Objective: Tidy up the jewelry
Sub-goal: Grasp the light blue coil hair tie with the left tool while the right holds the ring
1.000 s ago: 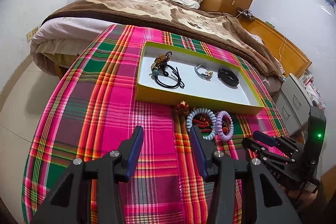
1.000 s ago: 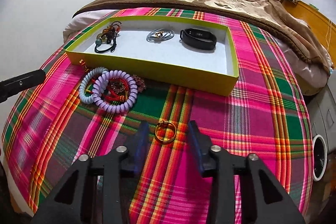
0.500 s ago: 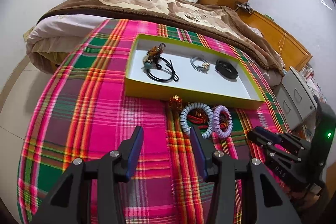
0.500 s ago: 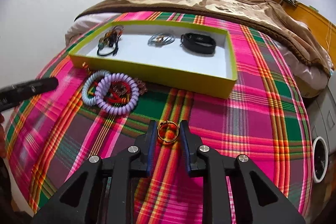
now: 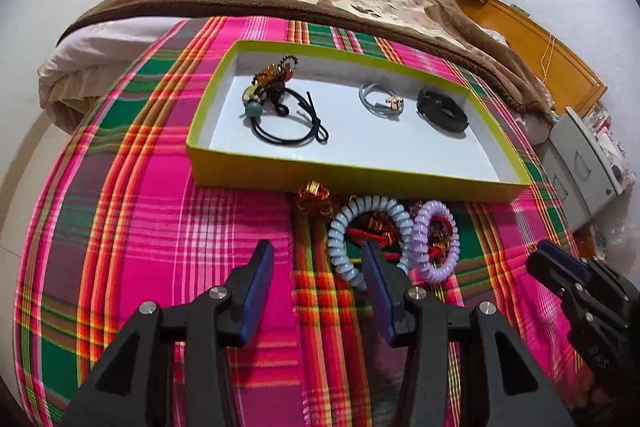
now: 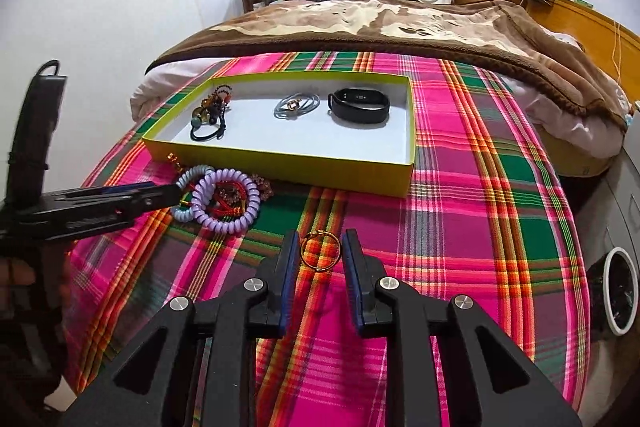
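- Gold ring sits clamped between the pads of the right claw at lower centre of the right wrist view; this claw's jaws have just been closing on it. The left wrist view shows only that claw's side at the right edge, the ring hidden.
- Left claw stands wide apart with nothing between its pads, over the plaid cloth, its right pad in front of the pale blue coil band.
- Lilac coil band lies touching the blue one, red and gold pieces under both, just below the yellow-green box.
- Inside the box, both views show a beaded piece with black cord, a pale bangle and a black wristband.
- Only the right view shows a person's hand at the left edge.
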{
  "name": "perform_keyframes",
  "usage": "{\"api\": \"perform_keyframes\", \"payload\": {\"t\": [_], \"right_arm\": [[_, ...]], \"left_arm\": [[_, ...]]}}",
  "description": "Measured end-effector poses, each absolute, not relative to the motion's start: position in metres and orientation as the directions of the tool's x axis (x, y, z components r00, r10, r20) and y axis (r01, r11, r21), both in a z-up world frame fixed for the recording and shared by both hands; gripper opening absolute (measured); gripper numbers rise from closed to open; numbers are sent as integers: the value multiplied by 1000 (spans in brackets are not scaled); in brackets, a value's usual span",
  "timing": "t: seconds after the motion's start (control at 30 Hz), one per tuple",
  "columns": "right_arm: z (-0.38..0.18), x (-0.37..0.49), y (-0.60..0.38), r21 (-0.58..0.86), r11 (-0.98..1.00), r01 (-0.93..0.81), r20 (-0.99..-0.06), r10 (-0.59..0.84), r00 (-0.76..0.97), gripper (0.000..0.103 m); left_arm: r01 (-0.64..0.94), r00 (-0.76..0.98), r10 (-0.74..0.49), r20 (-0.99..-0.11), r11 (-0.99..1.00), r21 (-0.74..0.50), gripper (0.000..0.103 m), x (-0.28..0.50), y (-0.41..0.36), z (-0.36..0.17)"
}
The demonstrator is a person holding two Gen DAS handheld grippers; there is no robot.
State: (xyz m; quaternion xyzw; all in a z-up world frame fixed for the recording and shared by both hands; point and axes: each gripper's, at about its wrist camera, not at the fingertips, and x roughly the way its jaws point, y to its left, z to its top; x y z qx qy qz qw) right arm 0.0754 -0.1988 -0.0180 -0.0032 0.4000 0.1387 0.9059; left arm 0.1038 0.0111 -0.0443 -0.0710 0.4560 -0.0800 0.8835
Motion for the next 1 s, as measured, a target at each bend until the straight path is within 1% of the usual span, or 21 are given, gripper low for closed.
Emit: {"api": "perform_keyframes", "payload": {"t": [0.27, 0.33, 0.37, 0.4, 0.53, 0.6, 0.7, 1.0], "right_arm": [[-17, 75, -203, 130, 959, -253, -715, 267, 646, 23], [-17, 75, -206, 132, 959, -252, -713, 269, 647, 23], [-17, 74, -206, 134, 958, -252, -713, 270, 648, 23], [-16, 74, -206, 135, 959, -251, -712, 270, 648, 23], [-16, 73, -207, 137, 959, -248, -711, 270, 649, 23], [-15, 73, -208, 136, 959, -247, -711, 268, 650, 23], [-14, 72, -208, 135, 961, -243, -710, 265, 653, 23], [-9, 68, -206, 133, 963, -236, -701, 260, 664, 23]], "left_arm": [[101, 574, -140, -807, 990, -100, 47, 109, -2, -45], [100, 581, -104, -807, 993, -56, 34, 109, -5, -46], [101, 583, -88, -807, 994, -36, 31, 109, -6, -46], [101, 583, -84, -808, 994, -31, 27, 110, -5, -45], [101, 582, -75, -809, 995, -20, 16, 109, -1, -44], [97, 582, -78, -810, 995, -26, 12, 108, 1, -43], [95, 580, -119, -806, 992, -78, 11, 105, 9, -41], [93, 622, -151, -768, 989, -118, 10, 89, 18, -25]]}}
